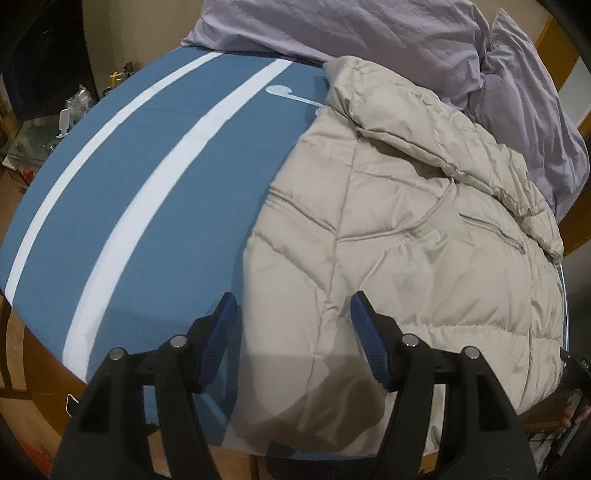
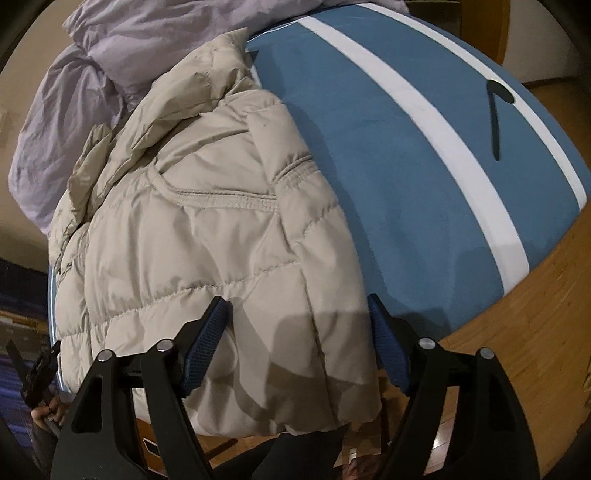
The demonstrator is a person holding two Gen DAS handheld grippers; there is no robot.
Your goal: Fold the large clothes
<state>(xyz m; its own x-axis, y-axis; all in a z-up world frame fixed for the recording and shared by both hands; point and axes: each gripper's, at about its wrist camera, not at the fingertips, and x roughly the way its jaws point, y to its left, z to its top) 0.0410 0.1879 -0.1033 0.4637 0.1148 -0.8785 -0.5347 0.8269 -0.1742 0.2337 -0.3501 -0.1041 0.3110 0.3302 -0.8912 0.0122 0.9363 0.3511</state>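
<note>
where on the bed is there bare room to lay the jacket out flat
The free patch is the blue sheet with white stripes, bordered by the beige puffer jacket and the bed's edge. It is crowded at the head, where the lilac bedding is piled against the jacket's collar.

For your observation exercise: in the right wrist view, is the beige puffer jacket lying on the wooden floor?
No, the beige puffer jacket lies on the blue striped cover, its hem overhanging the edge.

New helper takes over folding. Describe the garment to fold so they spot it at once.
Find the blue bedcover with white stripes. On its near edge, below the crumpled lilac bedding, lies a beige quilted puffer jacket. It alone is padded and stitched in puffy panels.
</note>
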